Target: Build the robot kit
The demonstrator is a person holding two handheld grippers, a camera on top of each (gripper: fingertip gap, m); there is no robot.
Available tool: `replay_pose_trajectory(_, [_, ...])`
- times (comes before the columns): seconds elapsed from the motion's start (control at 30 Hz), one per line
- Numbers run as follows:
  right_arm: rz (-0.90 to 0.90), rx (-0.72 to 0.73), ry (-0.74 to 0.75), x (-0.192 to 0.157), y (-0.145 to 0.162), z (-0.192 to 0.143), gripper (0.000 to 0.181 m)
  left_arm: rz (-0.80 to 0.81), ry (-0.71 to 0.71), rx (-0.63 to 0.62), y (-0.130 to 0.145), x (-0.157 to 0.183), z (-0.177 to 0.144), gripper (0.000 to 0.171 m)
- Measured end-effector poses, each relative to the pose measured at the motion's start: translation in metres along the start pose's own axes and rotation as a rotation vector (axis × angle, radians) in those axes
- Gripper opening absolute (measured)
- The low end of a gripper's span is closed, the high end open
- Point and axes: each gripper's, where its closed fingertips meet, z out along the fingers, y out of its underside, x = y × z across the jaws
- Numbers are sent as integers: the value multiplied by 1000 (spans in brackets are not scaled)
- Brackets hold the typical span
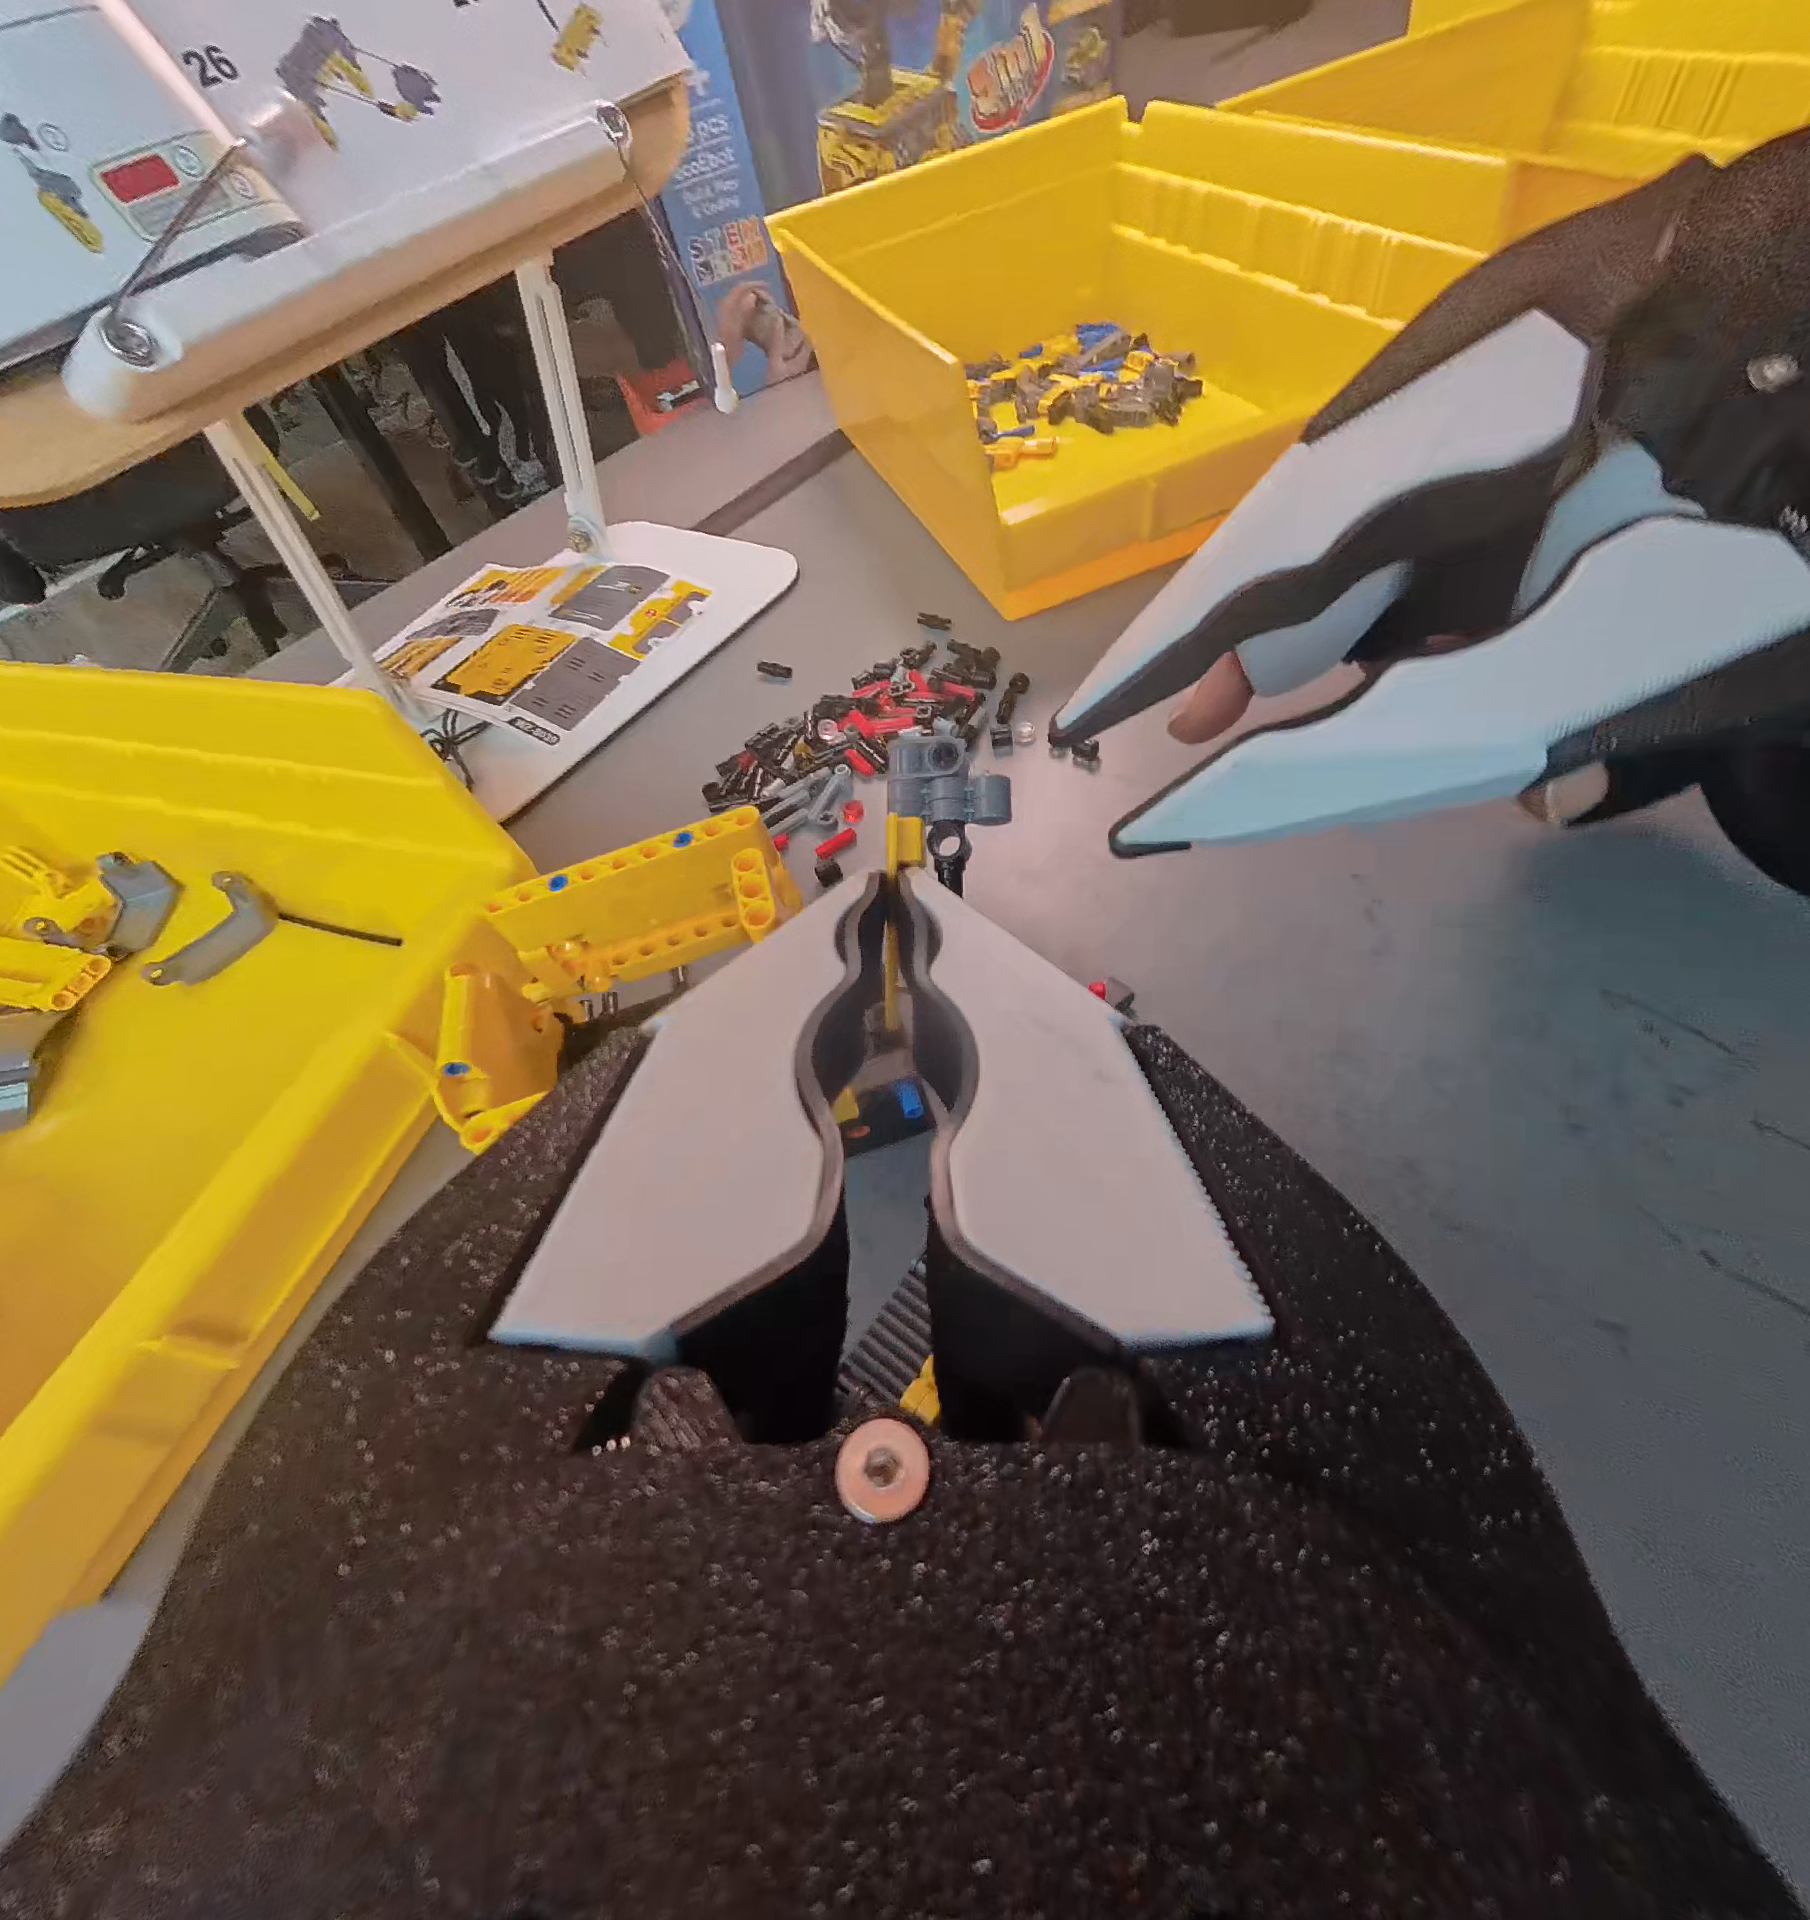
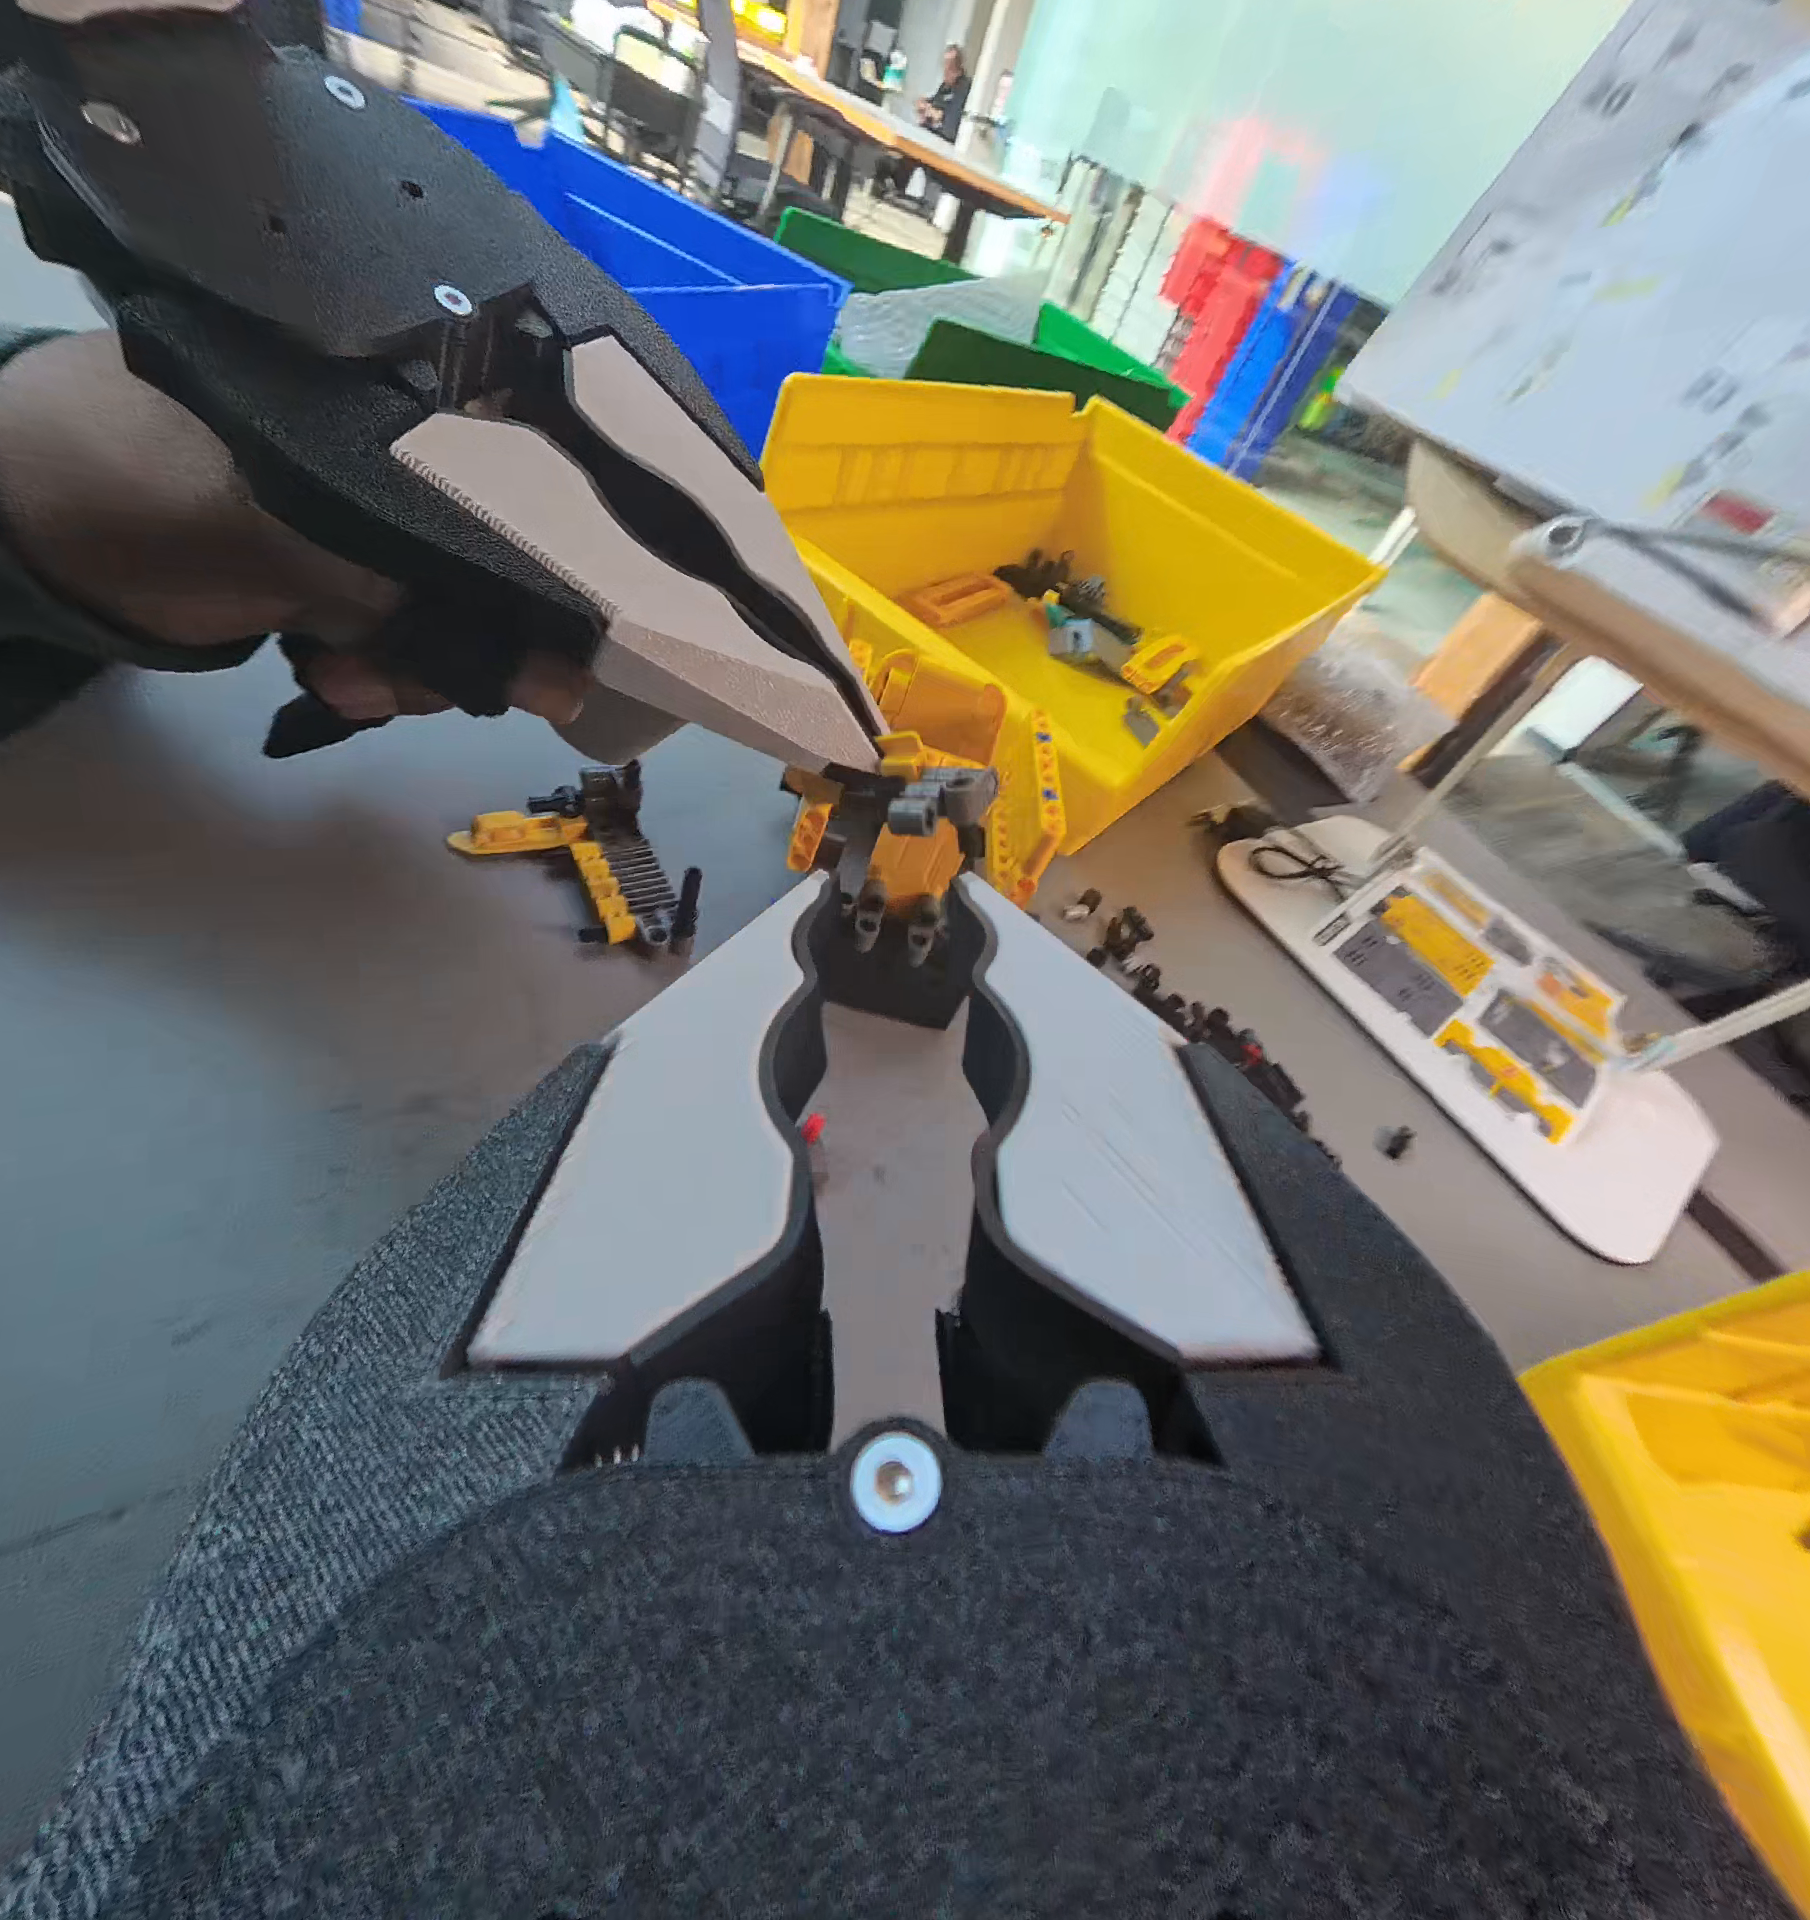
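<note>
My left gripper [image 1: 893,881] is shut on a small yellow and grey brick assembly [image 1: 932,790], pinching its thin yellow part above the grey table [image 1: 1400,1143]. In the right wrist view the left gripper [image 2: 873,764] comes in from the upper left and holds the assembly [image 2: 916,842] by its top. My right gripper [image 2: 896,885] is open, its tips on either side of the assembly's lower end with black pins; I cannot tell if they touch. In the left wrist view the right gripper [image 1: 1088,784] is open and empty at the right, over loose pins.
A pile of black, red and grey pins [image 1: 870,717] lies ahead. Yellow bins stand left [image 1: 205,1195] and at the back [image 1: 1036,520]. A yellow beam frame [image 1: 652,914], an instruction stand with white base [image 1: 672,592] and another small assembly [image 2: 610,862] are nearby. My left and right fingertips are right by each other.
</note>
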Motion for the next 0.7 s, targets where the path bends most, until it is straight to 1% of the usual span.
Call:
replay_pose_trajectory(0.13, [-209, 0, 216, 5, -19, 12, 13, -13, -53, 32, -12, -4, -2, 0])
replay_pose_trajectory(0.2, [-264, 6, 274, 9, -25, 13, 7, -3, -77, 47, -16, -7, -5, 0])
replay_pose_trajectory(0.33, [-311, 11, 327, 15, -32, 10, 11, 5, -99, 83, -25, -8, -12, 0])
replay_pose_trajectory(0.57, [-359, 62, 338, 12, -49, 6, 7, 66, -147, 137, -39, -7, -22, 0])
replay_pose_trajectory(0.7, [-394, 83, 334, 15, -59, 5, 7, 56, -137, 203, -47, -9, -26, 1])
